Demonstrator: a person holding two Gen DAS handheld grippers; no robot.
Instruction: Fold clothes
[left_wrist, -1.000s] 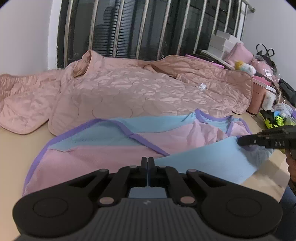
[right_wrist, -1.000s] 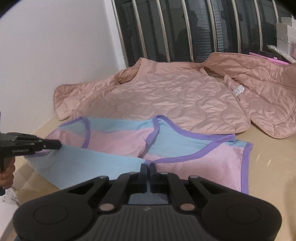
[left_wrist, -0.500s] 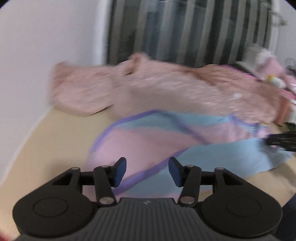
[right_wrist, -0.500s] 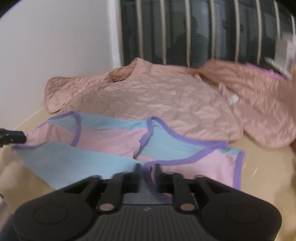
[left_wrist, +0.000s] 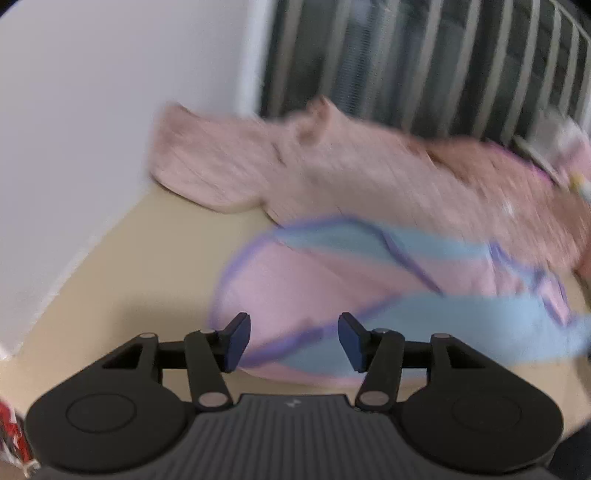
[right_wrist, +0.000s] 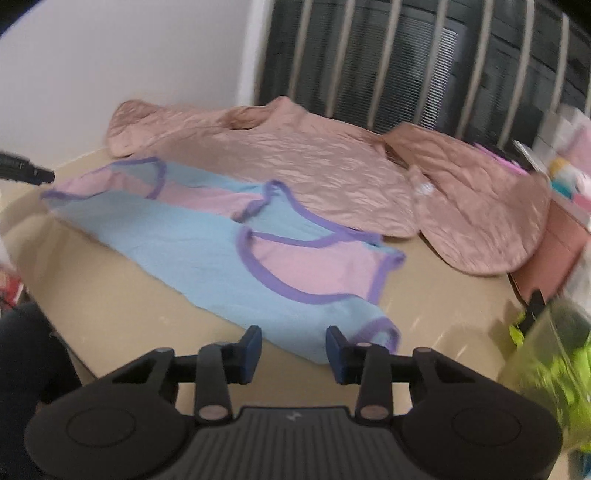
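Garment (right_wrist: 207, 254), pink and light blue mesh with purple binding at the armholes and neck: lies spread on the beige tabletop (right_wrist: 110, 295), its blue lower part folded over toward the near edge, its far edge just beside or slightly over the quilted pink jacket (right_wrist: 314, 162) laid out behind it. Left gripper (left_wrist: 294, 341): angled downward over the garment's near left end, jaws standing apart, blue pads bare, nothing pinched between them (the cloth seen in the gap lies on the table below; this view is heavily blurred). Right gripper (right_wrist: 293, 349): likewise tilted down at the garment's near right corner, jaws parted with a narrower gap, no fabric caught between the pads; whether the pad tips brush the blue hem cannot be told. In the right wrist view the tip of the left gripper shows as a dark bar at the far left edge, near the garment's purple-trimmed end but apart from it. Background items: white wall (right_wrist: 110, 55), dark window with pale vertical bars (right_wrist: 424, 66), clutter of boxes and a yellow-green bag (right_wrist: 554, 362) at the table's right side
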